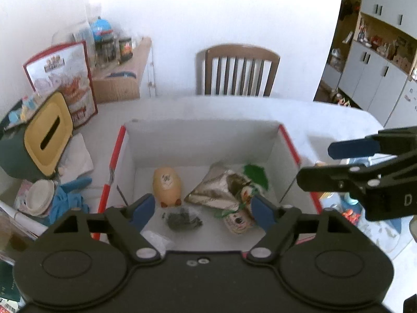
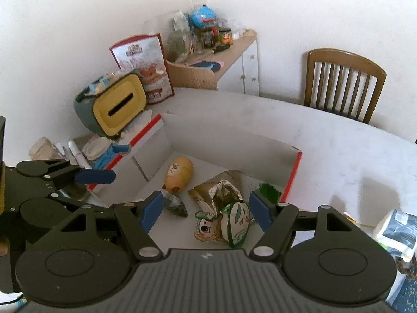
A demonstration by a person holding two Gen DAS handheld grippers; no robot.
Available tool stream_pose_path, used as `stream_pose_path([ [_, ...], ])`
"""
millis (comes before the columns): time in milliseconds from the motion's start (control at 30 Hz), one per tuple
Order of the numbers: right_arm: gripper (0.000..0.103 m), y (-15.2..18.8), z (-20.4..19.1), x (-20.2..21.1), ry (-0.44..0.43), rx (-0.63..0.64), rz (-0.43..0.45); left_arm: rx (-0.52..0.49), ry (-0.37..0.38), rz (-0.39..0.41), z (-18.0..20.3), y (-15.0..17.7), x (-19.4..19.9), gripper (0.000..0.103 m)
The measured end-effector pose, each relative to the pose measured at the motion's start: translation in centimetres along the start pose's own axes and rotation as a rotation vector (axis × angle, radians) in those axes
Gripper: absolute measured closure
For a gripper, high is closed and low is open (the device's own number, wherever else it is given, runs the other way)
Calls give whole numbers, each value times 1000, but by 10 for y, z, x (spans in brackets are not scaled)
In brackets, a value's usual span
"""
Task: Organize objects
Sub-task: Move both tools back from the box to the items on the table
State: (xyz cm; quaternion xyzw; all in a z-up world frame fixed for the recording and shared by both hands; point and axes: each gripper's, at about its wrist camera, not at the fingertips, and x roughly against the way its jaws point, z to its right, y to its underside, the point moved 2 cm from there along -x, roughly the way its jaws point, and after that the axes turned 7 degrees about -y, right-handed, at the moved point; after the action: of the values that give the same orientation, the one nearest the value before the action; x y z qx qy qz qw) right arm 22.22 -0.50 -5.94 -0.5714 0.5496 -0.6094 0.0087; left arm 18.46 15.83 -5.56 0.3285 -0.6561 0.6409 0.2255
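Left wrist: cardboard box, red-edged, holding crinkled foil bag, smooth egg-shaped toy; left tool, right tool released, empty, above.

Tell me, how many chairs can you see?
1. The wooden chair stands against the wall, behind the far edge of the table. Others may be hidden out of view.

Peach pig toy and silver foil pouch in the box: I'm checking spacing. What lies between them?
Bare white box floor between pig toy and foil pouch; both wrist views show it.
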Motion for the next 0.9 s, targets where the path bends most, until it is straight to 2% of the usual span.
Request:
stream_pose_path([
  [300, 28, 16, 2, 54, -19, 14, 94, -15, 25, 69, 31, -5, 34, 14],
  [600, 22, 41, 25, 99, -25, -23, 147, -22, 49, 58, 69, 0, 42, 10],
  [900, 19, 63, 61, 128, -6, -63, 164, -55, 58, 60, 115, 1, 43, 1],
])
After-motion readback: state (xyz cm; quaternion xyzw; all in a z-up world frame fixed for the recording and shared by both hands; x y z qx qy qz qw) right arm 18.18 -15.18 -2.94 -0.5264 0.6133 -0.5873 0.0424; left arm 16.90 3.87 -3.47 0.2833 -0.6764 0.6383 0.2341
